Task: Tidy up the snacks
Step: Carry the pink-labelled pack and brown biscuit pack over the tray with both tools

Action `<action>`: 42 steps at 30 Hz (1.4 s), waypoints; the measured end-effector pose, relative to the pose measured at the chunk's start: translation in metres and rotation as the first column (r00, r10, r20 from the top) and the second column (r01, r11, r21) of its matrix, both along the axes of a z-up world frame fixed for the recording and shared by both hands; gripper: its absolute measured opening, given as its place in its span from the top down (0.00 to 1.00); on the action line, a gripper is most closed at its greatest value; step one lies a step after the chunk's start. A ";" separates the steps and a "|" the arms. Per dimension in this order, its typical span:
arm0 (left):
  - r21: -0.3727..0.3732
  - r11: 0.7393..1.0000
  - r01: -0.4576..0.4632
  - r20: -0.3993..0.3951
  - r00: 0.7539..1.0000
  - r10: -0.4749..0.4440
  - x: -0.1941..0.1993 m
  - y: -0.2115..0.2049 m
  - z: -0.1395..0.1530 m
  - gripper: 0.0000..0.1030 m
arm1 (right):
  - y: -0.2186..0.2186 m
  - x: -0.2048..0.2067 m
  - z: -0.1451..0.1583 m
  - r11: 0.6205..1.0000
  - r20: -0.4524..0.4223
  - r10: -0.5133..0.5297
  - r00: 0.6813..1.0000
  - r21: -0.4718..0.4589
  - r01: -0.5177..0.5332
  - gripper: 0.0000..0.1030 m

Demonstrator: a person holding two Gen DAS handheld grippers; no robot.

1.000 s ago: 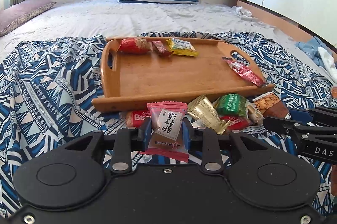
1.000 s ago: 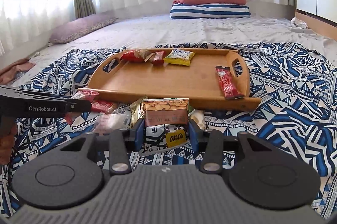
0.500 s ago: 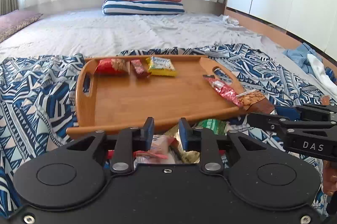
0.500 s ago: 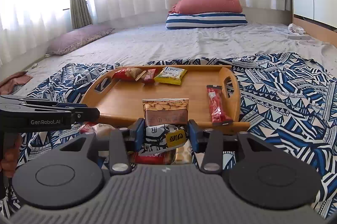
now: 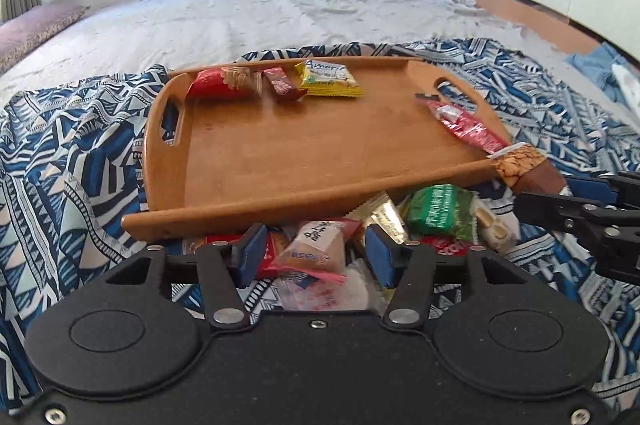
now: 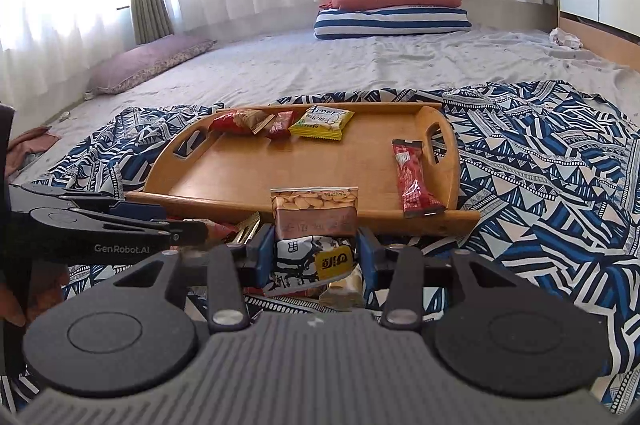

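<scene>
Right gripper [image 6: 316,257] clamps peanut packet [image 6: 315,225] upright, at 6 o'clock of wooden tray [image 6: 256,177]. Left gripper [image 5: 316,257] hangs with fingers spread over pink-edged packet [image 5: 316,251] in snack pile [image 5: 436,213], 6 o'clock of tray.

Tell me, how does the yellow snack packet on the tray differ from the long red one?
The yellow packet is short and squarish; the long red packet is a narrow strip. The yellow packet lies at the far edge of the wooden tray, beside two red snacks; the long red packet lies alone by the right handle. Both lie flat on the tray.
</scene>
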State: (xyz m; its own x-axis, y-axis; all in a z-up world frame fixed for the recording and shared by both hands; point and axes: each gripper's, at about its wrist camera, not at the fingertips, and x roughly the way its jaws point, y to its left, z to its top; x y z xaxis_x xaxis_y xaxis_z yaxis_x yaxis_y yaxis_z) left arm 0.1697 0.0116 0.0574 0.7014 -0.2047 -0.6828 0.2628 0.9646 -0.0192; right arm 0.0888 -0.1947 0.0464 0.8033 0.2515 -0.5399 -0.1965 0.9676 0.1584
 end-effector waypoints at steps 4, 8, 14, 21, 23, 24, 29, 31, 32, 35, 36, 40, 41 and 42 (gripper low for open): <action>-0.025 1.000 0.009 -0.040 0.999 -0.010 0.013 -0.001 -0.006 0.49 | -0.001 0.001 -0.001 1.000 -0.004 0.005 1.000 -0.005 -0.005 0.54; 0.006 0.999 0.035 -0.045 0.998 -0.034 0.018 -0.008 -0.011 0.49 | -0.005 0.003 0.001 1.000 0.000 -0.007 1.000 -0.009 0.007 0.54; 0.039 0.999 0.035 -0.043 0.999 -0.033 0.022 -0.012 -0.018 0.59 | -0.011 0.004 0.004 1.000 0.008 -0.017 1.000 -0.015 0.018 0.54; 0.034 0.999 0.043 -0.011 0.999 -0.043 0.017 -0.010 -0.019 0.73 | -0.013 0.005 0.005 1.000 0.009 -0.020 1.000 -0.015 0.021 0.54; 0.022 0.999 0.027 0.004 1.000 -0.028 0.013 -0.009 -0.017 0.73 | -0.013 0.005 0.005 1.000 0.011 -0.018 1.000 -0.014 0.018 0.54; 0.011 1.000 0.019 0.009 1.000 -0.019 0.012 -0.007 -0.015 0.74 | -0.012 0.005 0.005 1.000 0.012 -0.017 1.000 -0.014 0.017 0.54; -0.051 0.998 0.038 0.039 0.999 -0.036 0.002 -0.002 0.002 0.74 | -0.013 0.007 0.007 1.000 0.016 -0.013 1.000 0.000 0.013 0.54; -0.070 0.997 0.040 0.042 0.998 -0.038 0.000 -0.002 0.007 0.74 | -0.015 0.009 0.008 1.000 0.018 -0.023 1.000 0.020 0.023 0.54; -0.078 0.996 0.043 0.046 0.998 -0.039 -0.001 -0.002 0.010 0.74 | -0.017 0.011 0.009 0.999 0.022 -0.034 0.999 0.026 0.033 0.54; -0.115 0.992 0.057 0.053 0.997 -0.051 -0.001 -0.004 0.017 0.74 | -0.022 0.017 0.013 0.998 0.031 -0.055 0.998 0.034 0.054 0.54; -0.127 0.990 0.060 0.055 0.997 -0.053 0.000 -0.005 0.019 0.74 | -0.024 0.019 0.014 0.998 0.033 -0.058 0.998 0.038 0.057 0.54; -0.145 0.987 0.067 0.075 0.996 -0.057 0.007 -0.014 0.027 0.74 | -0.032 0.032 0.020 0.996 0.043 -0.076 0.996 0.050 0.074 0.54; -0.151 0.986 0.069 0.078 0.995 -0.057 0.010 -0.017 0.028 0.74 | -0.034 0.035 0.021 0.996 0.044 -0.080 0.996 0.055 0.077 0.54; -0.159 0.985 0.067 0.081 0.995 -0.054 0.012 -0.020 0.029 0.73 | -0.037 0.039 0.022 0.995 0.044 -0.082 0.996 0.062 0.079 0.54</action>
